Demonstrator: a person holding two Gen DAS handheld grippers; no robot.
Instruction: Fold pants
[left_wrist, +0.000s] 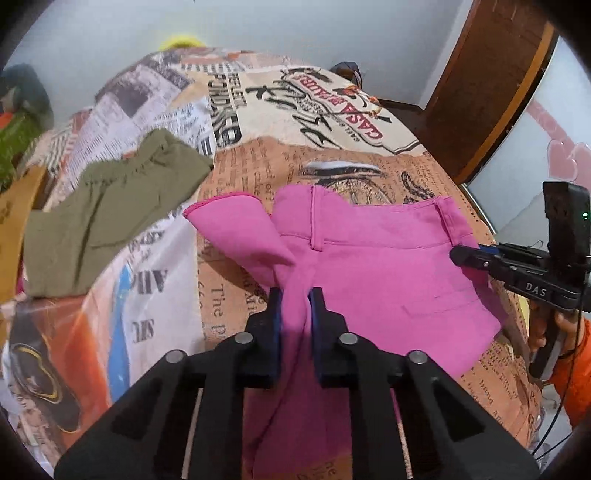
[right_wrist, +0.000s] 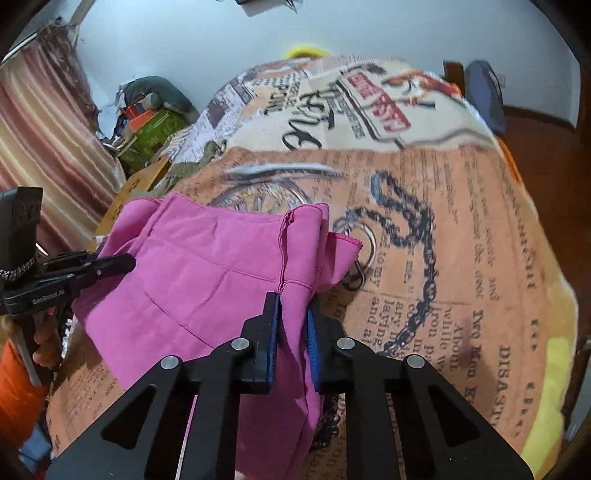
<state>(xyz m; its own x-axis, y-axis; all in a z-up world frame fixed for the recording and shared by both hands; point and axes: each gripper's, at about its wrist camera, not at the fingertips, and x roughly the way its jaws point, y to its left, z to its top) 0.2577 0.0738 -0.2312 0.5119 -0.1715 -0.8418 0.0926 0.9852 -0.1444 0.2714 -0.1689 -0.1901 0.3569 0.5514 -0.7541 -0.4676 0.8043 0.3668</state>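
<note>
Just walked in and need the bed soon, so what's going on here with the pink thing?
A person is folding pink pants on the newspaper-print bedspread with two handheld grippers. The left gripper and right gripper are each shut on bunched pink fabric, holding it up off the bed. Olive-green pants lie off to the side, untouched.

Two grippers: the left gripper (left_wrist: 295, 295) and the right gripper (right_wrist: 294, 301), each with two fingers closed on cloth. One pair of pink pants (left_wrist: 369, 266) hangs between both sets of jaws. One pair of olive pants (left_wrist: 110, 214) lies left of the left jaws. One printed bedspread (left_wrist: 332, 110) lies beyond both jaws. One striped curtain (right_wrist: 44, 147) hangs far left of the right jaws.
</note>
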